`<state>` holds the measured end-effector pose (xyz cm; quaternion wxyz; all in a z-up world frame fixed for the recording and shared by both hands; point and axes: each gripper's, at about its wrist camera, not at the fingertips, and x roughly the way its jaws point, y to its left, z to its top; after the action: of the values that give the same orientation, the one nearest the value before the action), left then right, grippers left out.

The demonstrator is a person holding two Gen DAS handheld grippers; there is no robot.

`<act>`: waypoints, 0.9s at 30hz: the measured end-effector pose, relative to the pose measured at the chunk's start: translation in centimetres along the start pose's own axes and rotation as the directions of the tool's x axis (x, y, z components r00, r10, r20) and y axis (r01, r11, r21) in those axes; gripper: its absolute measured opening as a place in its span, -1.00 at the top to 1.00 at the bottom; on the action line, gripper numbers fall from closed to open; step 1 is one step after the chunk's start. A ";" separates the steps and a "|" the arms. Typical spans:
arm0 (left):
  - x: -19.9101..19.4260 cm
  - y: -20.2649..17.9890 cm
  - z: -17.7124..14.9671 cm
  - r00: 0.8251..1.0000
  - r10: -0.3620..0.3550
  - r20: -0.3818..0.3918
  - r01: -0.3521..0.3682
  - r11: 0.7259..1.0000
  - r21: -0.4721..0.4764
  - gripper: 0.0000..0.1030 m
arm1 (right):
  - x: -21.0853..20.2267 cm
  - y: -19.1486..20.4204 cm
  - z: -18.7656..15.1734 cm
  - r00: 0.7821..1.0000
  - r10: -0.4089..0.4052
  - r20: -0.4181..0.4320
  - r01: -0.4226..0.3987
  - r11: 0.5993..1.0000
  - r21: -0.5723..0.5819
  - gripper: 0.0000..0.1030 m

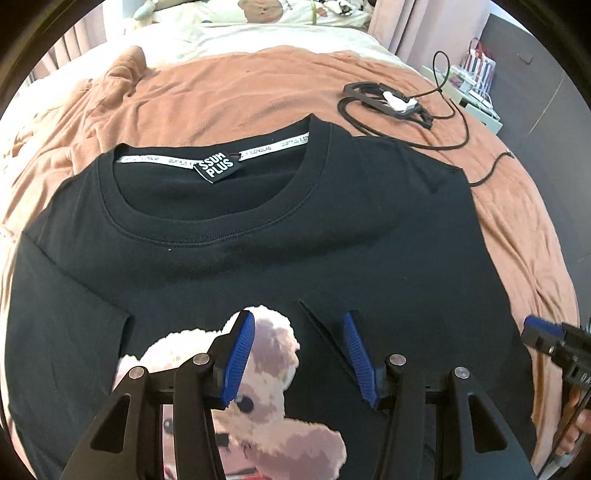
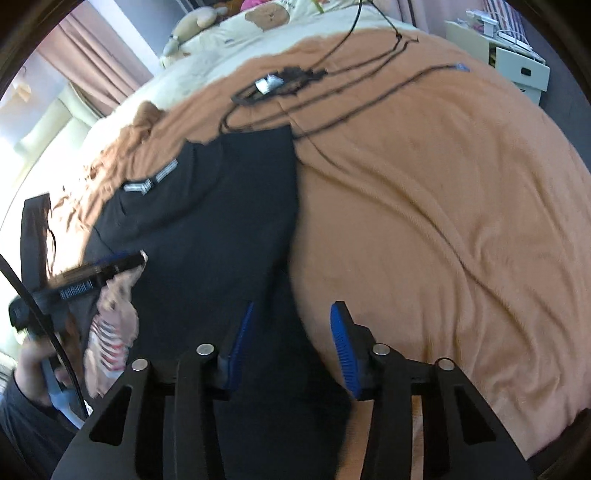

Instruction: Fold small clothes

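Note:
A black t-shirt (image 1: 258,236) with a fluffy bear print (image 1: 266,369) lies front up on the orange blanket (image 1: 221,99), collar away from me. Its right side looks folded inward, giving a straight edge. My left gripper (image 1: 299,350) is open and empty, just above the chest by the bear print. My right gripper (image 2: 291,343) is open and empty over the shirt's (image 2: 221,221) right edge, one pad above black cloth, the other above the blanket (image 2: 424,221). The right gripper shows at the left wrist view's right edge (image 1: 546,336); the left gripper shows at the right wrist view's left (image 2: 107,266).
A black frame with a white part and long black cables (image 1: 391,101) lies on the blanket beyond the shirt's right shoulder, also in the right wrist view (image 2: 280,83). A cream duvet and pillows (image 1: 240,33) are at the bed's head. White storage boxes (image 2: 517,62) stand beside the bed.

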<state>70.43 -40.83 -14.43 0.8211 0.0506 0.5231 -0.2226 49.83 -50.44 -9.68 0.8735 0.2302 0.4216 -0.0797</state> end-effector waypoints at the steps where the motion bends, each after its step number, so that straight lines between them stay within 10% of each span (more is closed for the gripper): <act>1: 0.3 0.0 0.1 1.000 -0.002 0.002 0.002 1.000 0.004 -0.02 | 0.5 -0.1 -0.2 1.000 -0.006 -0.007 0.006 1.000 -0.011 0.33; 9: 1.6 -0.3 0.7 0.999 0.014 0.032 -0.015 1.000 0.026 0.02 | 1.7 -0.8 -1.2 1.000 -0.007 -0.001 0.007 0.999 -0.053 0.39; 15: 1.9 -1.8 1.0 0.999 0.019 0.036 -0.022 0.996 0.088 0.86 | 0.8 -1.4 -3.1 1.000 -0.024 0.015 0.025 0.998 -0.055 0.54; 27: 0.8 -1.7 0.8 0.998 0.064 -0.020 -0.063 0.995 0.077 0.83 | -0.4 -1.3 -4.6 0.997 -0.062 0.049 0.060 0.998 0.037 0.57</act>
<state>70.71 -42.82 -14.47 0.8194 0.1010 0.5213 -0.2156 45.93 -49.44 -12.27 0.8768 0.2307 0.4047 -0.1195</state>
